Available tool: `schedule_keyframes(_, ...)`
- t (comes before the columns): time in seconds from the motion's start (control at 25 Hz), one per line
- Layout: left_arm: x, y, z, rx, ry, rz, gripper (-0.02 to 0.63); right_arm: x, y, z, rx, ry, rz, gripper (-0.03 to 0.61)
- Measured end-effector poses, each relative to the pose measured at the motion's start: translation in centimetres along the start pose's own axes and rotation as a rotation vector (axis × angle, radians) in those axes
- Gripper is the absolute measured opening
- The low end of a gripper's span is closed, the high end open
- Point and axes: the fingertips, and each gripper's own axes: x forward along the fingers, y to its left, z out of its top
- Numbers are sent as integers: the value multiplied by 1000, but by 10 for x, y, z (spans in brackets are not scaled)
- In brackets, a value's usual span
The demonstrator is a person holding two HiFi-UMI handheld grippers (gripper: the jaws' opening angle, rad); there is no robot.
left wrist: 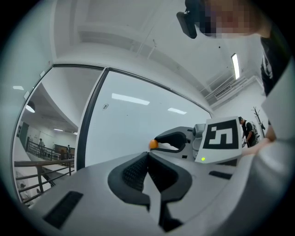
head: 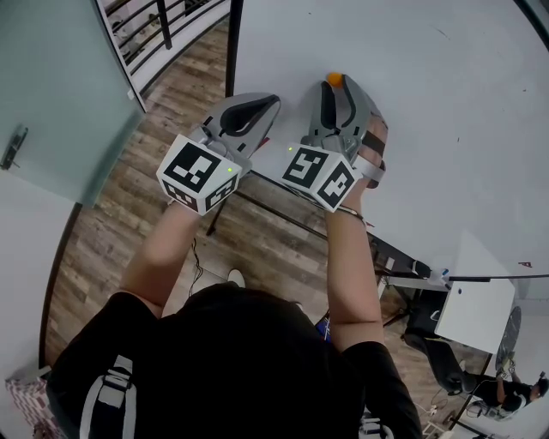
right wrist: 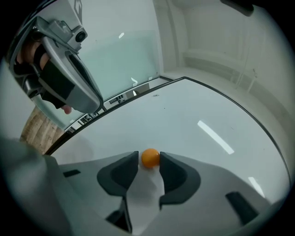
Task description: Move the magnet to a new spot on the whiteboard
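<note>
A small orange magnet (head: 334,80) sits on the whiteboard (head: 446,129) near its left edge. My right gripper (head: 336,87) points at the board with the magnet (right wrist: 150,157) between its fingertips. A thin gap shows beside the ball, so the right gripper (right wrist: 149,159) is open around it. My left gripper (head: 271,103) hangs just left of it, near the board's black frame, shut on nothing. In the left gripper view, the left gripper (left wrist: 147,155) has its jaws together, and beyond it are the right gripper (left wrist: 171,141) and the magnet (left wrist: 153,144).
The whiteboard's black frame (head: 232,43) runs down at the left. A frosted glass door (head: 51,103) and a railing (head: 163,26) lie further left, over wooden floor (head: 120,223). A white desk (head: 476,313) and a seated person (head: 506,393) are at the lower right.
</note>
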Motion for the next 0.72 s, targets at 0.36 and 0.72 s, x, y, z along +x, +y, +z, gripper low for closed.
schedule_keyframes(0.36, -3, -9, 1, 8, 1, 12, 3, -19, -4, 9, 139, -90, 54, 156)
schedule_keyframes(0.72, 7, -37, 15, 23, -10, 12, 3, -73, -52, 10, 452, -245, 136, 149)
